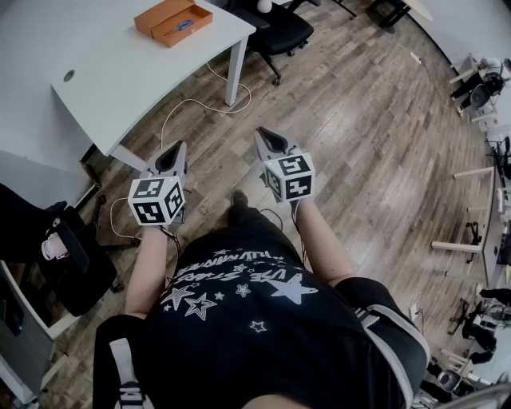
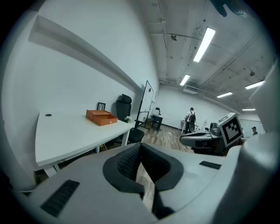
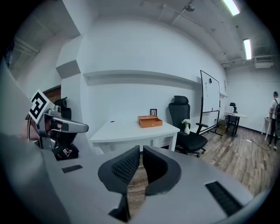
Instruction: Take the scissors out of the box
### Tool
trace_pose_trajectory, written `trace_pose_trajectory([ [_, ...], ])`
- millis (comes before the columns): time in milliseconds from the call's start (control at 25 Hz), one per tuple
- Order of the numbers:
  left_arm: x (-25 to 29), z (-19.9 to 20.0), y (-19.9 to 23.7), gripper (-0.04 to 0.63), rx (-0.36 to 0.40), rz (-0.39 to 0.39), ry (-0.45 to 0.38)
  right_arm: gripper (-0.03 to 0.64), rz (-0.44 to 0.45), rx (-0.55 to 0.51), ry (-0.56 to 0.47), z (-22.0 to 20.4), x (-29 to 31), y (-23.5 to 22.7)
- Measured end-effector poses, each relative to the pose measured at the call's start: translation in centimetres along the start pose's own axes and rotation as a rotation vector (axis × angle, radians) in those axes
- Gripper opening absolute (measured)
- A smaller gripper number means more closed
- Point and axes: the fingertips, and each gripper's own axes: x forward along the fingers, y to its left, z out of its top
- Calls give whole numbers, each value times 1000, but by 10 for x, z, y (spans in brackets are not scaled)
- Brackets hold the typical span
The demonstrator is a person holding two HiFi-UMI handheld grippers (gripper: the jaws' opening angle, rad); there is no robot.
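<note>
Plainly, the jaws of the left gripper (image 2: 141, 146) are seen closed tip to tip with nothing between them, and those of the right gripper (image 3: 141, 148) are likewise drawn together and empty. Both grippers are held side by side in front of the person, over a floor (image 1: 359, 120) of grey-brown wooden planks and well apart from the table (image 1: 120, 72), toward which they are aimed. A white cable (image 1: 192, 104) is looped across the floor beside the table's white leg. The table is white with a curved front edge, and a small round hole (image 1: 69, 76) is cut into its top near one end. An orange box (image 1: 173, 20) is set at the far end of the table, close to the wall, and lies open. A small bluish shape (image 1: 184, 25) can be made out inside it, too small to be identified with certainty as the scissors. A small framed picture (image 3: 153, 112) is stood against the wall behind the box. A black office chair (image 3: 186, 124) is placed just past the table's end, with a little white vase of flowers (image 3: 187, 127) seen in front of it. A whiteboard (image 3: 210, 94) on a stand is found further along the white wall. Long strip lights (image 2: 204, 43) are mounted on the ceiling, and a distant person (image 2: 190, 119) with a backpack is seen at the room's far end.
</note>
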Motion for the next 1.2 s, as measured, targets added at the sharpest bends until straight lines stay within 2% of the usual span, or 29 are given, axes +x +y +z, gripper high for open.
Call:
trace_pose_trajectory([
  [520,-22,-6,27,18,-10,47,-9,57,1,-16,4,-5,0,15],
  [800,-35,-15,42,18,-13,65,15,57,5,40,-15,-11,-8,20],
  [920,-34,-18,50,18,-28,73,17,57,11,74,-18,-17,-2,21],
  [1040,-30,-20,57,18,-38,76,17,57,23,63,-14,-18,9,23],
  [1200,-15,-18,73,18,-36,122,13,57,64,69,-35,-14,35,19],
])
